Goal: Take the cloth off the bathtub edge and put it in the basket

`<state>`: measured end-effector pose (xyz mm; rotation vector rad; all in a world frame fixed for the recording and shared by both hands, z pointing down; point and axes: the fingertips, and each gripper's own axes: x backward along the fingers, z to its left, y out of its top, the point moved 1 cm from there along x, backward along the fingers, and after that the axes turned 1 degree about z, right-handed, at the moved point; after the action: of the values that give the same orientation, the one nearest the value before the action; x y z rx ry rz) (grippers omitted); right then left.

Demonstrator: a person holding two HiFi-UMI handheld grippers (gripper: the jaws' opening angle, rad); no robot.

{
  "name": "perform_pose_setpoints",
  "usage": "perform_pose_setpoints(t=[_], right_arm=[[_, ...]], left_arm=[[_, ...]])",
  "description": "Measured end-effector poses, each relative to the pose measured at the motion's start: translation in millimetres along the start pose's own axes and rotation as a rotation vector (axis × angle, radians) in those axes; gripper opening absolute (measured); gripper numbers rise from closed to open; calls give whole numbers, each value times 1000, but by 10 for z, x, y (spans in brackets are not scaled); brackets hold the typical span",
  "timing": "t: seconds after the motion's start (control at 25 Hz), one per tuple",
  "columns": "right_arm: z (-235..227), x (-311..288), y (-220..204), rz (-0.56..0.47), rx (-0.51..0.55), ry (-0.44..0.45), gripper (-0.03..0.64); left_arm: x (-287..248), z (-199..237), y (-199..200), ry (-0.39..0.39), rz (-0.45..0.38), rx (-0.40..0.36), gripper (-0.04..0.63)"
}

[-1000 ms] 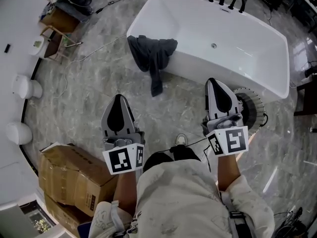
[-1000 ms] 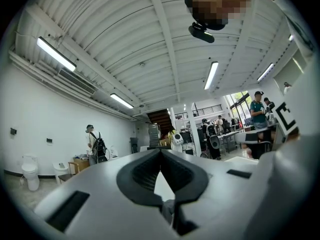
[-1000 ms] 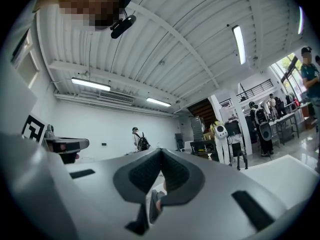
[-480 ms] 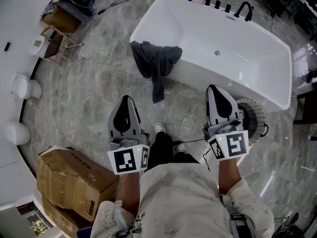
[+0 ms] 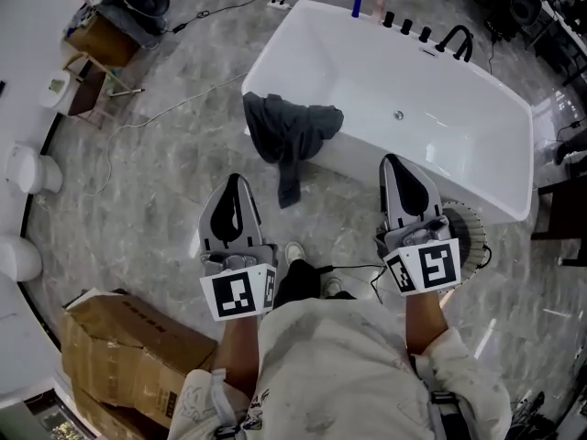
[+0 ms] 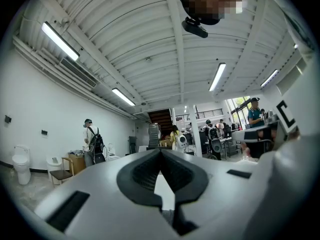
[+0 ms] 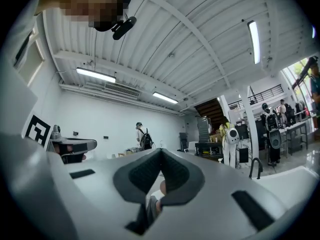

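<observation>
Hanging shut and empty, left gripper (image 5: pixel 235 187) and right gripper (image 5: pixel 396 166) are risking nudging the draped dark grey cloth (image 5: pixel 292 131) into the white bathtub (image 5: pixel 362 159).

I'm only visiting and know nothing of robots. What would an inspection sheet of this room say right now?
Surface: grey marble floor.
Job's things: dark cloth draped over the bathtub edge; basket on the floor, partly hidden by the right gripper.
Clutter: cardboard box, wooden stool.
Grippers: left gripper and right gripper both shut, empty, short of the cloth.
Cables: black cable by the shoes.
Surroundings: toilets at the wall; people beyond.
</observation>
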<state>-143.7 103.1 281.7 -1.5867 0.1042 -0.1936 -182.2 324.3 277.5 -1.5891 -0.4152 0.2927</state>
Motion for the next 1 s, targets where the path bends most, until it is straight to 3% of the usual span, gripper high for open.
perform_pose_setpoints(t=[0.48, 1.0], right_arm=[[492, -1107, 179, 6, 68, -46, -12], [361, -1543, 156, 9, 108, -129, -12]], left_arm=[[-683, 1080, -163, -32, 9, 75, 3], [-1300, 1284, -299, -103, 8, 93, 3]])
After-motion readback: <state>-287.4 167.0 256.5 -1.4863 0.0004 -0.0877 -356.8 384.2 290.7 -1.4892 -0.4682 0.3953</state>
